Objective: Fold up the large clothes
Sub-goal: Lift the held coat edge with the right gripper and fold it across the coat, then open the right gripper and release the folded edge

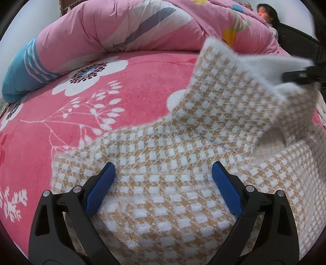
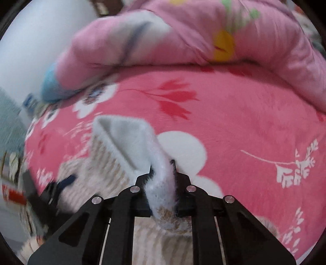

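1. The right gripper (image 2: 163,173) is clamped on a white fuzzy cuff (image 2: 161,195) of the checked knit sweater (image 1: 173,183); the cuff bunches into a thick roll between the pads, and the sleeve (image 1: 234,97) it belongs to hangs lifted off the bed.
2. The left gripper (image 1: 164,169) has its blue pads (image 1: 99,189) wide apart with nothing between them, tips low over the sweater body, which lies spread on the pink floral bedsheet (image 1: 126,85).
3. In the left wrist view the raised sleeve crosses above the sweater's far right part and shows the paler inside face of the knit.
4. A rolled pink quilt (image 1: 122,26) lies along the far edge of the bed, well apart from the sweater; a person (image 1: 264,14) sits behind it.
5. Likely step: carrying the sleeve across the body to make the first fold.
6. Risks, as I judge them:
   - The grip is only on the cuff's end; the fluffy, slippery knit could slide out if the sleeve is pulled hard.
   - With the left gripper not pinning the body, a pull on the sleeve could drag the whole sweater across the bedsheet and skew the fold.
   - The sleeve looks twisted, so it may land creased unless it is turned flat first.
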`<state>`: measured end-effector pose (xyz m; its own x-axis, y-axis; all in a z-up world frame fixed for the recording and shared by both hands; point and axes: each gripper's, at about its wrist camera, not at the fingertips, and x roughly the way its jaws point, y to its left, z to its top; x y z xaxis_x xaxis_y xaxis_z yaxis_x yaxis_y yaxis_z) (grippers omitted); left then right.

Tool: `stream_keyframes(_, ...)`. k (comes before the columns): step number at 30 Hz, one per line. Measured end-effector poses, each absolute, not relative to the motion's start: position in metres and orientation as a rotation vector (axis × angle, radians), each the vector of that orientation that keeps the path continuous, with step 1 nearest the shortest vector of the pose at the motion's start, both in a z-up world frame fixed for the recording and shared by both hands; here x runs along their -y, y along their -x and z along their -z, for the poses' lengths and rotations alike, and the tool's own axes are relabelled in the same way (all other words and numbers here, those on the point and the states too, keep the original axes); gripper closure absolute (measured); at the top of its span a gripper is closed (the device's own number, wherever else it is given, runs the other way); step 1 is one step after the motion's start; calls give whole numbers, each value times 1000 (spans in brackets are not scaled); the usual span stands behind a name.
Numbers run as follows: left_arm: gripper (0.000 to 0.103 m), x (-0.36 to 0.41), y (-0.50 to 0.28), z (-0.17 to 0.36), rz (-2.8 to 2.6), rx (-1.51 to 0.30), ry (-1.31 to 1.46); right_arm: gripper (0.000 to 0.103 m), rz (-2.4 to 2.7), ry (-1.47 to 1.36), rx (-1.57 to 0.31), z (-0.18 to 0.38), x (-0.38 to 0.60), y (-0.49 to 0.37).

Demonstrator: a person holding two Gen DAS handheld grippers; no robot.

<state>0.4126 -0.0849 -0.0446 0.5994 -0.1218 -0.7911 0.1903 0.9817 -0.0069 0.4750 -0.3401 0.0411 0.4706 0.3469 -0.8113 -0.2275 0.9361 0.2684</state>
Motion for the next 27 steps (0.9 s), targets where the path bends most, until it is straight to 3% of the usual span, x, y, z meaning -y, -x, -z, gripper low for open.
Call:
stream_keyframes(5, 11, 76, -411, 38, 209, -889, -26, 90, -471, 30, -959, -51, 319, -420)
stream_keyframes(13, 11, 12, -387, -3, 194, -736, 287, 89, -497, 281, -952, -13, 302, -369)
stream_keyframes(18, 11, 23, -399, -26, 250, -730, 301, 87, -468, 414, -906, -1, 293, -346)
stream_keyframes(22, 11, 82, -416, -2, 259, -907, 19, 74, -495, 403, -941, -12, 299, -330)
stream_keyframes(24, 11, 94, -414, 23, 223, -978, -62, 74, -532, 331, -960, -27, 309, -319)
stream_keyframes(27, 11, 80, -402, 26, 253, -932, 9, 74, -640, 90, -939, -57, 333, -312)
